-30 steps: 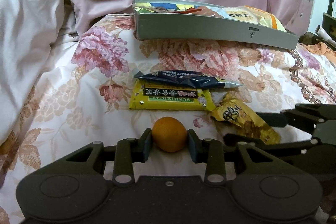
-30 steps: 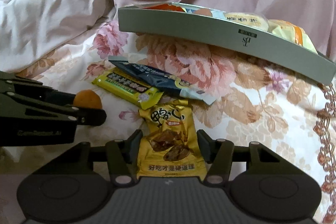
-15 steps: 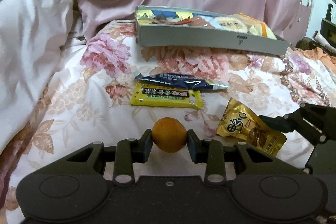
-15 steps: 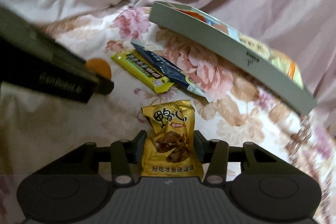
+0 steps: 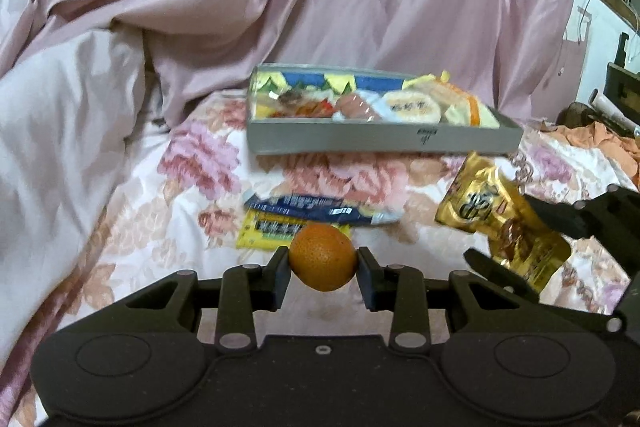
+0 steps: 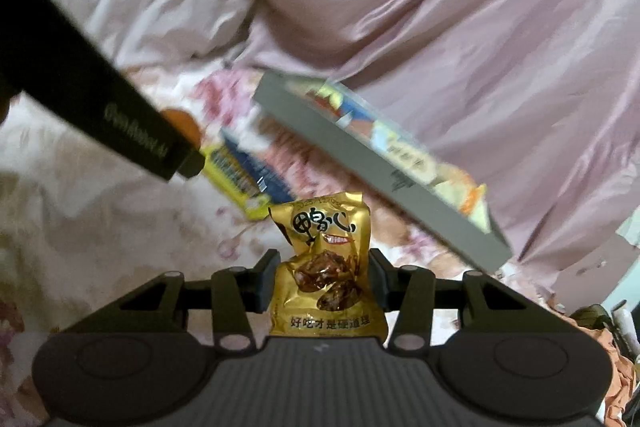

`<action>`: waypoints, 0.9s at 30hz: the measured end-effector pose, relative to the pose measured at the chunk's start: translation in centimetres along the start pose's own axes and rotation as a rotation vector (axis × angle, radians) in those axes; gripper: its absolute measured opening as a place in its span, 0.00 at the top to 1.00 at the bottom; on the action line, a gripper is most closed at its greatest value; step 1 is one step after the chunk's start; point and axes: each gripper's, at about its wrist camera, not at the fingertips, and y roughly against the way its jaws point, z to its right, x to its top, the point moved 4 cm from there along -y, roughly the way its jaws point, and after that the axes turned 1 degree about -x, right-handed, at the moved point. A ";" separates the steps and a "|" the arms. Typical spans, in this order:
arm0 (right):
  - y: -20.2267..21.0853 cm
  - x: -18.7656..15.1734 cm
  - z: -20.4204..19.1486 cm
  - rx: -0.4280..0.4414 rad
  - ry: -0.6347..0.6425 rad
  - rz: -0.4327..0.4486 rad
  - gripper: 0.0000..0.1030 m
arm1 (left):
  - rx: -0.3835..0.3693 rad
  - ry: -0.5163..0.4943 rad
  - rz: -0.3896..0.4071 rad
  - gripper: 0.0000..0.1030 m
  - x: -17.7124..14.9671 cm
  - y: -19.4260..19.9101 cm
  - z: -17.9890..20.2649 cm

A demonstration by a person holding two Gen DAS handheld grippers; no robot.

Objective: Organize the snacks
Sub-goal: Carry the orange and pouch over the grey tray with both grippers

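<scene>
Partway done: shallow grey cardboard tray at twelve o'clock already loaded with wrapped snacks, left hand-held gripper clenched on small round orange, right hand-held gripper grasping crinkled gold foil packet, yellow bar and dark-blue sachet left on floral bedspread.

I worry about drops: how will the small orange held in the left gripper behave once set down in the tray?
The orange is round and smooth, so it will likely roll unless wedged among the packets in the grey tray. It looks firm: the left gripper leaves no visible dent.
</scene>
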 end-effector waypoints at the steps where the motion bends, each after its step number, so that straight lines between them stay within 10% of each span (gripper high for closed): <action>1: 0.4 0.4 0.6 -0.009 -0.014 0.018 0.50 | -0.002 0.003 0.006 0.64 0.5 0.0 0.3; 13: -0.1 4.0 8.2 -0.125 -0.132 0.175 0.50 | -0.015 0.002 0.077 0.64 8.9 -2.6 3.8; 27: -10.1 3.3 17.3 -0.187 -0.425 0.204 0.50 | 0.007 -0.058 0.085 0.64 15.0 -10.7 7.5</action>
